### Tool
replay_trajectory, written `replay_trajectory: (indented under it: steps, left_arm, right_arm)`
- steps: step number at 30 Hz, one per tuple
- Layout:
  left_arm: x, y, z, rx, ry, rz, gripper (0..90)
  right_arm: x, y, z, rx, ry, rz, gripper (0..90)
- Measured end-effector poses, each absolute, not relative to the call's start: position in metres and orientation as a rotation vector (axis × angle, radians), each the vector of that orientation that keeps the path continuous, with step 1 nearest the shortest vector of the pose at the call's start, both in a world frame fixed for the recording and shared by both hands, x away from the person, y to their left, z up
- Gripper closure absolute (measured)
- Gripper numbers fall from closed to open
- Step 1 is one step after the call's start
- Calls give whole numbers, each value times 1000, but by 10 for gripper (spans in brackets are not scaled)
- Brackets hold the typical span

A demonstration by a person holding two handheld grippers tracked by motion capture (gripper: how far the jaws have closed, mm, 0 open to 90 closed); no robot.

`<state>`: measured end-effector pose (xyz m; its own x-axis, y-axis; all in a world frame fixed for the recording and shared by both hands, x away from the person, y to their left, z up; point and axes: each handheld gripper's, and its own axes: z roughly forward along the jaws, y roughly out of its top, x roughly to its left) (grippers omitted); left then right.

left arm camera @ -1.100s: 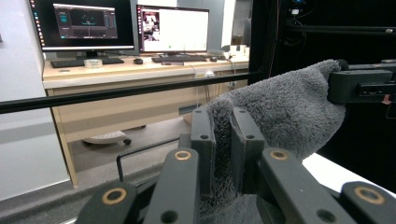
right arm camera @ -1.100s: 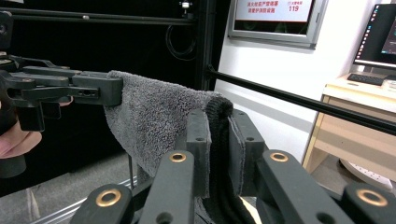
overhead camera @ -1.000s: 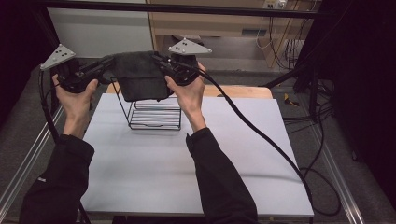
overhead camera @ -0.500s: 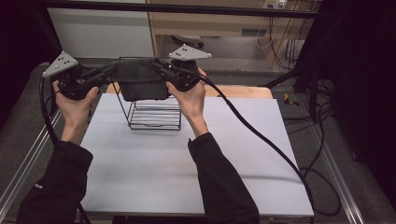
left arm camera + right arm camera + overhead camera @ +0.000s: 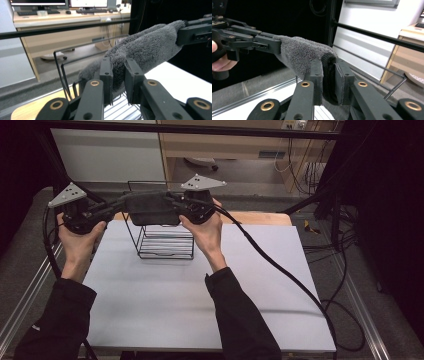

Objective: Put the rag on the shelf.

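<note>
High view: I hold grey towel [image 5: 151, 209] stretched above wire rack [image 5: 161, 239], left claw [image 5: 116, 208] and right claw [image 5: 176, 205] pinching opposite ends, likely to drape it.
Left gripper view: my left claw [image 5: 118, 75] clamps towel [image 5: 147, 47], rack [image 5: 65, 80] beneath; jaws just eased slightly.
Right gripper view: my right claw [image 5: 329, 75] grips towel [image 5: 302, 55] fold.

We held both forearms up from the near edge, black sleeves drawn to the wrists, with the hands raised at the far side. Our left hand [image 5: 75, 237] gripped the left gripper [image 5: 117, 75], which pointed right; its jaws had just been opening slightly, yet pinched the grey cloth [image 5: 147, 47]. Our right hand [image 5: 207, 232] gripped the right gripper [image 5: 328, 80], which pointed left, its jaws clamped on the cloth's other end.
</note>
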<state>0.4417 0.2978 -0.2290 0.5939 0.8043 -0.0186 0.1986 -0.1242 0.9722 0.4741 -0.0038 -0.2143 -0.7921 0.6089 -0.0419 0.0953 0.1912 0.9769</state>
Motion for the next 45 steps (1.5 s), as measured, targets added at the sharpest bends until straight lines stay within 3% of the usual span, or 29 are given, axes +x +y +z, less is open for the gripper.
replay_trajectory:
  steps: [11, 18, 22, 25, 34, 39, 45]
  left_arm:
    - [434, 297, -232, 1745, 851, 642, 693]
    - [430, 306, -210, 1766, 884, 624, 609]
    - [429, 309, -194, 1757, 899, 645, 652]
    - [432, 307, -187, 1774, 915, 650, 735]
    - [448, 286, -198, 1914, 929, 596, 884]
    - [447, 283, -210, 1947, 914, 565, 897]
    - [445, 282, -224, 1973, 908, 564, 898]
  right_arm:
    - [469, -6, -222, 624, 2123, 1586, 788]
    - [469, -9, -228, 607, 2149, 1583, 791]
    - [469, -8, -231, 599, 2163, 1571, 791]
    - [469, -8, -233, 588, 2174, 1560, 790]
    - [469, -7, -237, 576, 2203, 1543, 772]
    - [468, -6, -240, 565, 2219, 1526, 728]
    - [465, -7, -239, 563, 2244, 1521, 590]
